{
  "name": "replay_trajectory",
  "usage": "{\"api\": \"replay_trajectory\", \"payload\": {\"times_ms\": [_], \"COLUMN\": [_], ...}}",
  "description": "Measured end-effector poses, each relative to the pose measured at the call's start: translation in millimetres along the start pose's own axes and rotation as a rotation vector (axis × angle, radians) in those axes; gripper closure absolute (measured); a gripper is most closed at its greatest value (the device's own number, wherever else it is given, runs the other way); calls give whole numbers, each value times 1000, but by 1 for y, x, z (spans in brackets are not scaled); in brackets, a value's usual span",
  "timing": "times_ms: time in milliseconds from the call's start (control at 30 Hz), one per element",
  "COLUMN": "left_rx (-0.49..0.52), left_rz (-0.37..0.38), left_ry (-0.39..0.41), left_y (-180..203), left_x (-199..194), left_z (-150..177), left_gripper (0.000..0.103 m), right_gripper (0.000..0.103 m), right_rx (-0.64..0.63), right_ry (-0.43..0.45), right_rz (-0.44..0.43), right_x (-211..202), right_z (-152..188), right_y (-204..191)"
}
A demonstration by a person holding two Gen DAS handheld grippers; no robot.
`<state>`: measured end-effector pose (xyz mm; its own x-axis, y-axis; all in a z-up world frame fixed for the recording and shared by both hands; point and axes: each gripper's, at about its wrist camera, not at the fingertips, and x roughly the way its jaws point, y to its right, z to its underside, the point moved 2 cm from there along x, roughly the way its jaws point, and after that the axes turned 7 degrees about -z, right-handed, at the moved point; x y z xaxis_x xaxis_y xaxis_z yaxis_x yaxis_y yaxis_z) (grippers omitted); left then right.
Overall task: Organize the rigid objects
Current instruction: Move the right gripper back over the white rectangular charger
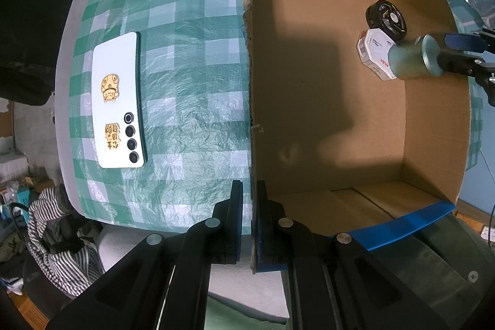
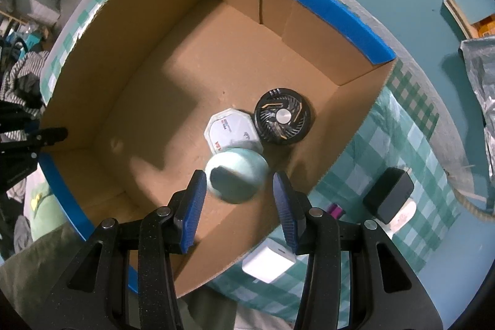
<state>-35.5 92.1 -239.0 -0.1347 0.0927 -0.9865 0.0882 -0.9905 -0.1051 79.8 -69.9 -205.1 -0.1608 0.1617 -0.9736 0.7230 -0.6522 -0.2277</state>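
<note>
An open cardboard box (image 2: 130, 61) with blue rims stands on a green checked tablecloth (image 1: 191, 67). My left gripper (image 1: 250, 190) is shut on the box's near wall (image 1: 251, 82) and also shows at the box's left edge (image 2: 46, 133). Inside lie a black round fan (image 2: 283, 119) (image 1: 386, 19) and a white octagonal box (image 2: 230, 132) (image 1: 374, 51). My right gripper (image 2: 239, 190) (image 1: 444, 51) points down into the box. A pale green cylinder (image 2: 236, 178) (image 1: 411, 57), blurred, sits between its blue pads with a slim gap on each side. A white phone (image 1: 119, 101) lies on the cloth outside the box.
Right of the box on the cloth sit a white charger block (image 2: 267, 263), a black adapter (image 2: 388, 195) and a small purple item (image 2: 335, 210). Crinkled foil (image 2: 482, 76) lies at the far right. Striped clothing (image 1: 52, 234) hangs below the table's left edge.
</note>
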Motion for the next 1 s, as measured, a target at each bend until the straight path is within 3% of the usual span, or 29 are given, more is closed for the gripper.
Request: {"api": "replay_trajectory", "payload": {"times_ms": [400,567,1000], "left_rx": [5,9,10], "left_rz": [-2,-4,-5], "left_ry": [0,-1,-1], "left_y": [-2,-2,-2], "left_x": [3,3,3], "left_z": [4,4,4], "left_gripper": [96,96,96], "right_gripper": [43,43,43], "right_rx": [54,111,371], "right_ry": [92,153,188], "right_rz": [-20,-31,-38], "right_x": [-33,-56,-73], "right_z": [4,9,47], "right_y": [9,21,96]}}
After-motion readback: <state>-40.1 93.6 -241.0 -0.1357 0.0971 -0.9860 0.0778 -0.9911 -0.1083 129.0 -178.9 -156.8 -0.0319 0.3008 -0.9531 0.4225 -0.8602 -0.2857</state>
